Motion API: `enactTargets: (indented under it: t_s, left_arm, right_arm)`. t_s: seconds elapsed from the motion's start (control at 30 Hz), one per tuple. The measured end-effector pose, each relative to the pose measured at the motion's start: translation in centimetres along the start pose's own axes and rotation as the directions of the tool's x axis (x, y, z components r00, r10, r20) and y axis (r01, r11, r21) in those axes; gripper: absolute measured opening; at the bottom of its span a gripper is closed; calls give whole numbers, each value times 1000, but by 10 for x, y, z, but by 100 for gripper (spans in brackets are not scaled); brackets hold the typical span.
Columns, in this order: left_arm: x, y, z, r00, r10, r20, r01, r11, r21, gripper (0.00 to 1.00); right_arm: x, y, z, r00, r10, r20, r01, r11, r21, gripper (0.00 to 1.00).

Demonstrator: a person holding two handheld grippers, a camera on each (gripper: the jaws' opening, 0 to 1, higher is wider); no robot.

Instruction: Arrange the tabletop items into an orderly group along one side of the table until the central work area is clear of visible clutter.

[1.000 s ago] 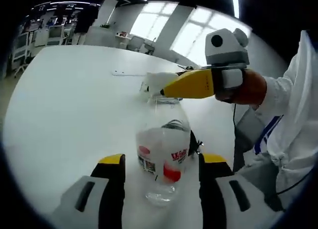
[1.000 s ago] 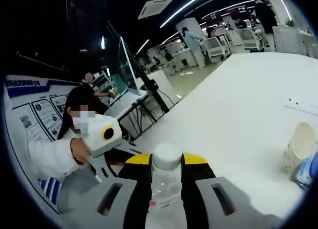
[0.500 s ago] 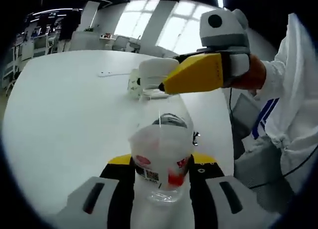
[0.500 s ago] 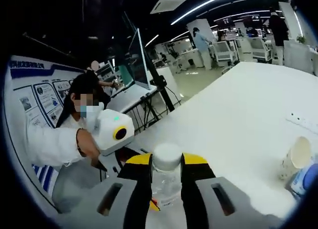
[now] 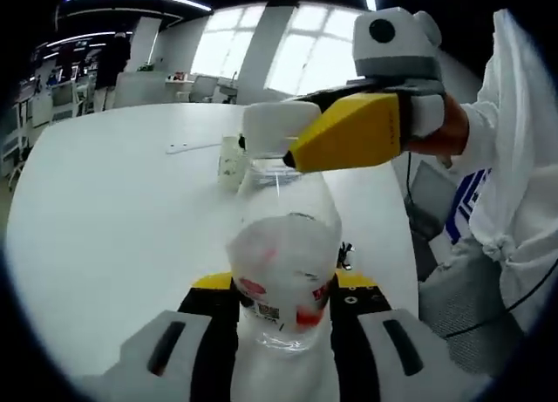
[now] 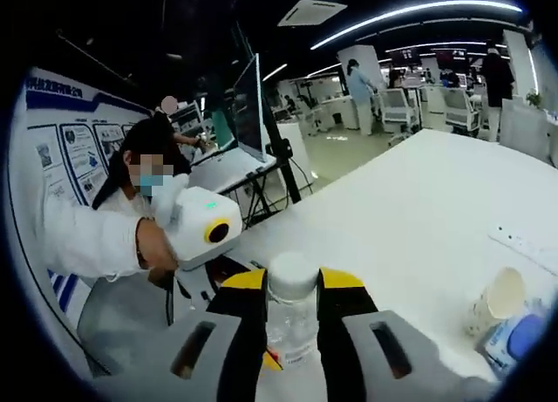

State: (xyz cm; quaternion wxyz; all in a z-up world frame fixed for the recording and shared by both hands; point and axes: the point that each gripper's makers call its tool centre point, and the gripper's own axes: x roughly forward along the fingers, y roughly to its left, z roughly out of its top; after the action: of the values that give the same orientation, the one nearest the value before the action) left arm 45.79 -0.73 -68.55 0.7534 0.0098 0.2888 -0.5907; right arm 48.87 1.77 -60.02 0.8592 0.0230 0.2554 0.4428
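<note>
My left gripper [image 5: 283,302] clamps the body of the clear water bottle [image 5: 283,262], held above the white table [image 5: 105,210]. My right gripper [image 6: 292,297] pinches its white cap [image 6: 292,275]; a paper cup [image 6: 493,302] stands further along the table.

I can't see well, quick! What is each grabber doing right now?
Left gripper: shut on the bottle, around its body.
Right gripper: shut on the bottle's cap.
</note>
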Motion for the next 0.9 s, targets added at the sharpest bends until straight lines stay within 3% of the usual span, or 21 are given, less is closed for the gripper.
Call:
enactTargets:
  t_s: [0.4, 0.9]
  left_arm:
    - [23, 15, 61, 999, -14, 31, 10, 992, 123, 40]
    - [58, 41, 110, 999, -35, 25, 27, 966, 256, 40]
  right_arm:
    - [-28, -35, 39, 994, -70, 86, 78, 993, -87, 19]
    - [-46, -76, 68, 974, -154, 168, 191, 953, -234, 19]
